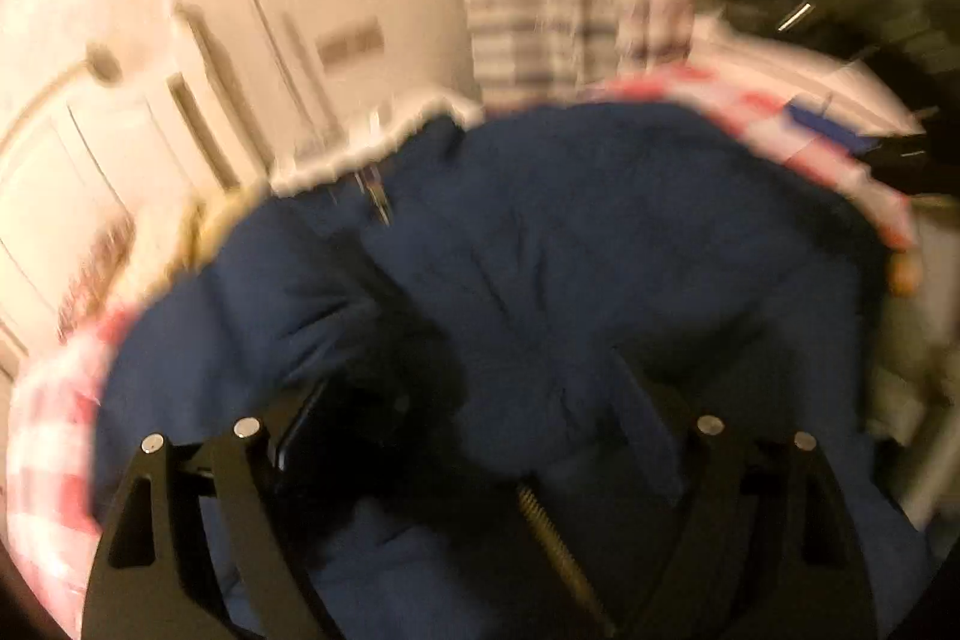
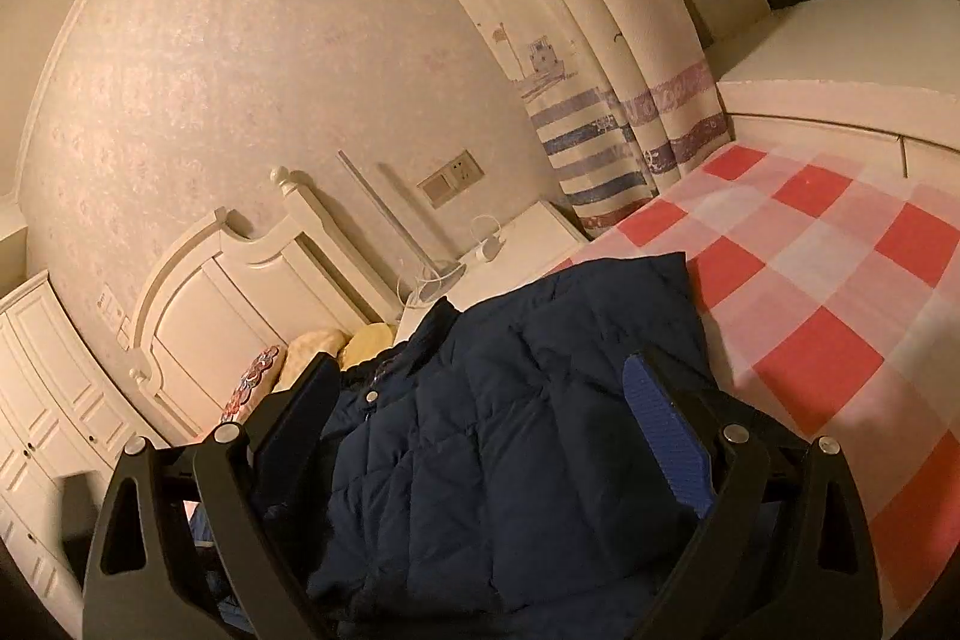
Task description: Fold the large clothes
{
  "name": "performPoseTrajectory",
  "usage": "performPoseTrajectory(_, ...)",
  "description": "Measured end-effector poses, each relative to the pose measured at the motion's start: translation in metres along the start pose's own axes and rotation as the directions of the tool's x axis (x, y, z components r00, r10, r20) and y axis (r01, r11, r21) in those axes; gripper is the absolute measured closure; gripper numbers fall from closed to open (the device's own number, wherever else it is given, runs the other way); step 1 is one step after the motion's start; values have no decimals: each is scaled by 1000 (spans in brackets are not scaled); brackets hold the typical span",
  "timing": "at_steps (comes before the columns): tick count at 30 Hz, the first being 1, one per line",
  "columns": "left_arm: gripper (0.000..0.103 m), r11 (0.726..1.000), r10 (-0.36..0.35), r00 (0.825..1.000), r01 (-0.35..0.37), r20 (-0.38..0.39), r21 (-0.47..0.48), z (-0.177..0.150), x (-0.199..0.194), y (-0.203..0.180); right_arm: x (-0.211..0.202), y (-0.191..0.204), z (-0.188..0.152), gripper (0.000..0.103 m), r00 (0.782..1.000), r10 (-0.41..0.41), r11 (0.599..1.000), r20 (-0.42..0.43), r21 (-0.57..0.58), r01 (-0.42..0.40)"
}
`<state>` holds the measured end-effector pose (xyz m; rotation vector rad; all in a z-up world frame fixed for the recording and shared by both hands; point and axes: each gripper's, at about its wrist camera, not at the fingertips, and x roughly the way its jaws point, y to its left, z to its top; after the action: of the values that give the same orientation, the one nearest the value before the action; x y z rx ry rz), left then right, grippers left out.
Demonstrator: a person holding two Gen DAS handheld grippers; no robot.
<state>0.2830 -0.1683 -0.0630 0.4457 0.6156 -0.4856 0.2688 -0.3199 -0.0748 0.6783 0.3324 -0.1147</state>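
The right gripper [image 2: 480,400] stands wide open, its blue-padded fingers [image 2: 666,436] either side of a navy quilted jacket [image 2: 510,430] lying on a red-and-white checked bedspread [image 2: 828,280]. In the blurred left view, whether the left gripper [image 1: 480,400] is gripping the jacket [image 1: 570,250] cannot be told. Ship-printed curtains [image 2: 570,40] hang beyond a white headboard [image 2: 240,280]. No writing is legible.

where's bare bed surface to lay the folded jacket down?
Right wrist view: the checked bedspread lies bare to the right of the navy jacket, up to the curtain and the cream ledge. Crowded at the headboard end: pillows and jacket collar. Left wrist view is blurred, jacket fills it.
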Motion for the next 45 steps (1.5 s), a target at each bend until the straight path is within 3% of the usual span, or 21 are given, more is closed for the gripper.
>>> performPoseTrajectory(1,10,1000,-21,999,20,49,12,-3,-19,4,1,-1,0,11,1000,-2,1000,-2,3,2)
performPoseTrajectory(4,8,992,-108,978,117,180,-37,-10,-78,26,3,-3,-1,11,1000,-7,1000,-19,4,7)
performPoseTrajectory(5,8,988,-109,971,130,215,-84,-16,-93,40,4,-1,-2,11,1000,-9,1000,-25,-5,8)
performPoseTrajectory(7,6,962,-14,966,83,257,-260,-35,-111,82,4,2,-4,11,999,-12,1000,-33,-26,11)
performPoseTrajectory(8,6,932,42,969,49,242,-360,-44,-111,103,5,5,-6,11,999,-17,999,-38,-46,15)
performPoseTrajectory(10,12,795,149,984,-60,100,-603,-75,-96,158,9,13,-8,11,998,-32,996,-48,-88,28)
performPoseTrajectory(12,26,655,136,990,-106,-21,-749,-104,-79,196,13,19,-12,11,997,-47,990,-61,-133,38)
performPoseTrajectory(13,27,615,142,987,-150,-79,-774,-113,-71,206,14,24,-14,11,996,-54,986,-66,-159,43)
performPoseTrajectory(14,27,611,148,982,-182,-114,-770,-117,-64,208,16,29,-17,11,996,-63,980,-71,-191,48)
performPoseTrajectory(18,27,696,161,962,-269,-220,-666,-118,-36,190,23,45,-27,11,992,-88,955,-91,-291,58)
performPoseTrajectory(19,26,703,176,953,-296,-245,-646,-119,-31,190,24,48,-29,11,991,-91,950,-93,-308,58)
performPoseTrajectory(25,16,668,135,953,-289,-271,-686,-138,-25,203,25,63,-39,11,991,-78,920,-111,-392,29)
performPoseTrajectory(27,14,667,136,950,-299,-283,-683,-137,-24,203,24,81,-47,11,991,-30,889,-132,-456,-34)
performPoseTrajectory(28,13,665,135,948,-302,-287,-683,-137,-21,204,24,92,-53,11,988,-9,865,-156,-496,-71)
performPoseTrajectory(30,11,660,129,949,-298,-288,-689,-138,-21,206,23,126,-77,11,977,5,761,-211,-633,-140)
performPoseTrajectory(33,11,653,120,952,-288,-280,-700,-141,-23,208,23,174,-125,11,968,-35,519,-247,-833,-193)
performPoseTrajectory(35,11,651,117,954,-284,-277,-704,-141,-25,207,24,194,-152,11,966,-52,387,-255,-896,-216)
performPoseTrajectory(40,11,646,110,956,-276,-271,-712,-142,-26,207,34,233,-196,11,964,-74,136,-254,-961,-242)
performPoseTrajectory(43,10,644,109,957,-273,-268,-715,-142,-27,208,42,246,-215,16,960,-100,30,-262,-965,-260)
performPoseTrajectory(44,10,644,108,958,-272,-267,-715,-142,-27,208,44,247,-214,26,954,-105,36,-282,-959,-280)
performPoseTrajectory(45,10,643,107,958,-271,-265,-717,-142,-28,208,48,248,-208,47,937,-110,80,-333,-942,-325)
